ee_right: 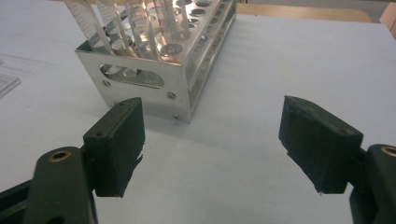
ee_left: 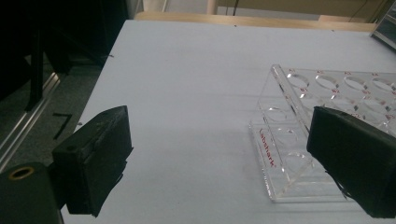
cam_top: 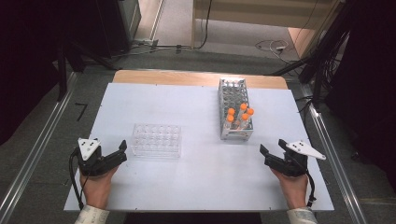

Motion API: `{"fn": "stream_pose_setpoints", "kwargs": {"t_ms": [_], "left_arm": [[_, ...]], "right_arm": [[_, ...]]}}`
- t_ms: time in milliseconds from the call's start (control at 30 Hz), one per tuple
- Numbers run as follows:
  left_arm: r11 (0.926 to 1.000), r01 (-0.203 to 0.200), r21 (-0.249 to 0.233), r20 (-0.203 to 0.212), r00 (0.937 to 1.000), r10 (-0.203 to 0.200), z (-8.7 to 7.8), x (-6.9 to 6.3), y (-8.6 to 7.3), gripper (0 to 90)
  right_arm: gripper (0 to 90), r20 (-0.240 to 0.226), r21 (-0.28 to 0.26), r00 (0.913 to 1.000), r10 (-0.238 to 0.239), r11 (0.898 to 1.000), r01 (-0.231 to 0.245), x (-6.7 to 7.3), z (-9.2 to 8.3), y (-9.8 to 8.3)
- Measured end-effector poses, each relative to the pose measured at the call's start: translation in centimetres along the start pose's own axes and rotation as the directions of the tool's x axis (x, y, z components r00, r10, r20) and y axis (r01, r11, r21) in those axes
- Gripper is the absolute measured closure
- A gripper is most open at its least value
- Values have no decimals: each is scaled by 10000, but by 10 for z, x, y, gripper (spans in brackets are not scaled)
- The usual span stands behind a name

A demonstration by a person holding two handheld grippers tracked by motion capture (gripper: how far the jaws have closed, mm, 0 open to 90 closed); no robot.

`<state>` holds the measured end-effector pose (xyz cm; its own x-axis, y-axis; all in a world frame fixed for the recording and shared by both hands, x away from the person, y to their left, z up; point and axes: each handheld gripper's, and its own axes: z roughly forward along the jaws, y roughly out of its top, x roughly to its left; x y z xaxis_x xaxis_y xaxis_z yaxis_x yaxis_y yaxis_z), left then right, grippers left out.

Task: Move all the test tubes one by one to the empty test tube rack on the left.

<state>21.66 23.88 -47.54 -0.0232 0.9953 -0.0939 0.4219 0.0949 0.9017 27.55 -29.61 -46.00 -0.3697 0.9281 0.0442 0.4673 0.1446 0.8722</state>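
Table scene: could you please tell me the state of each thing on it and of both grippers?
Left gripper: open, holding nothing.
Right gripper: open, holding nothing.
Clear rack: upright, holes unfilled.
Metal rack: upright, tubes at near end.
Orange-capped tubes: capped, standing in metal rack.

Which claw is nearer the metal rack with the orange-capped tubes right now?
Right. The right claw sits open just off the near corner of the metal rack. The left claw is across the table, open beside the clear plastic rack.
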Motion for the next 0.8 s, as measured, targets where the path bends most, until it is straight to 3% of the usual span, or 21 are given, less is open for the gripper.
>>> {"fn": "stream_pose_setpoints", "kwargs": {"t_ms": [500,667,800], "left_arm": [[9999,102,-121,-138,9999,-103,-1,0,0,64],[9999,103,-115,-166,9998,-105,-1,1,0,64],[9999,94,-105,-144,9999,-96,-1,1,0,64]], "right_arm": [[274,-544,-111,9969,-567,9984,562,24,36,27],[333,-671,-231,9959,-599,9980,585,29,41,33],[481,-614,-287,9957,-688,9973,672,36,50,37]]}}
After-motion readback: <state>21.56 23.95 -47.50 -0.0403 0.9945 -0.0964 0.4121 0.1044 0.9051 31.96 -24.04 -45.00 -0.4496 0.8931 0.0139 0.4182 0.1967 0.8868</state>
